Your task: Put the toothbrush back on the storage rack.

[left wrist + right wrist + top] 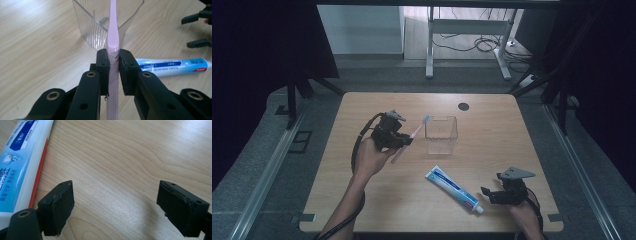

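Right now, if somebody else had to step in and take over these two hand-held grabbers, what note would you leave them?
Left gripper: shut on the pink toothbrush, holding it by the handle above the table, bristle end pointing toward the clear cup.
Right gripper: open, nothing between its jaws, beside the cap end of the toothpaste.
Cup: upright in the middle of the table, nothing in it.
Toothpaste: lying flat, untouched.
Done: toothbrush picked up.
Left, most likely: stand the toothbrush in the cup, then perhaps pick up the toothpaste.
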The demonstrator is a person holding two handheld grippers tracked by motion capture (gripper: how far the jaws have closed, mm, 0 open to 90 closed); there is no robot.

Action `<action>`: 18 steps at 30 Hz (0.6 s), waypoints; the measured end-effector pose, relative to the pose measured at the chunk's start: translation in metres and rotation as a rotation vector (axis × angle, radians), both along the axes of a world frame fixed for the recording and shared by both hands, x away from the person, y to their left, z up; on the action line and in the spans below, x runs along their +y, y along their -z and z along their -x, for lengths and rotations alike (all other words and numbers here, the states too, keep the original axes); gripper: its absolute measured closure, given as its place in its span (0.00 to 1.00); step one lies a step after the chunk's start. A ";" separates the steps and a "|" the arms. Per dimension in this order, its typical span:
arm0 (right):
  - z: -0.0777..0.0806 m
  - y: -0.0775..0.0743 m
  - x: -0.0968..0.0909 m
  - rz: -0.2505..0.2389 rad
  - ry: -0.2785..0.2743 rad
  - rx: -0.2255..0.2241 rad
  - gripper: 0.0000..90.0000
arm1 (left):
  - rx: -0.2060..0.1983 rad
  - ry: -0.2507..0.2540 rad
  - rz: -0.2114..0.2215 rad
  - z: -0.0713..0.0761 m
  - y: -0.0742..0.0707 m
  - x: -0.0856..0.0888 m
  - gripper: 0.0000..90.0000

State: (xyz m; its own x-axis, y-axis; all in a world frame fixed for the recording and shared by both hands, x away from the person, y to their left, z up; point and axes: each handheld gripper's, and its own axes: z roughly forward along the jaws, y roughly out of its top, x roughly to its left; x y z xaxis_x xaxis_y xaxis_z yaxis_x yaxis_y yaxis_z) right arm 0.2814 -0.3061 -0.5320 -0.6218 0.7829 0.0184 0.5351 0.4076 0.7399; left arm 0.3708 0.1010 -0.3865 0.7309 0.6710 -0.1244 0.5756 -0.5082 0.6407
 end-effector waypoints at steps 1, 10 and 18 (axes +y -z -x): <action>0.000 0.000 0.000 -0.001 0.001 0.000 0.17 | -0.009 0.001 0.001 -0.001 -0.002 -0.001 0.88; 0.000 0.000 0.000 -0.001 0.001 0.000 0.16 | -0.052 -0.008 0.035 -0.010 -0.011 -0.012 0.88; 0.000 0.000 0.000 -0.002 -0.002 0.000 0.16 | -0.083 -0.006 0.053 -0.018 -0.018 -0.024 0.88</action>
State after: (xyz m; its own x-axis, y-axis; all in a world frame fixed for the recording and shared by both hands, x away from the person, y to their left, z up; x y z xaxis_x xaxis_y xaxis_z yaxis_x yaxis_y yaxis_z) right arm 0.2814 -0.3058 -0.5319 -0.6235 0.7816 0.0195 0.5340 0.4075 0.7408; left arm 0.3891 0.0769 -0.3684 0.7364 0.6692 -0.0995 0.5223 -0.4688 0.7123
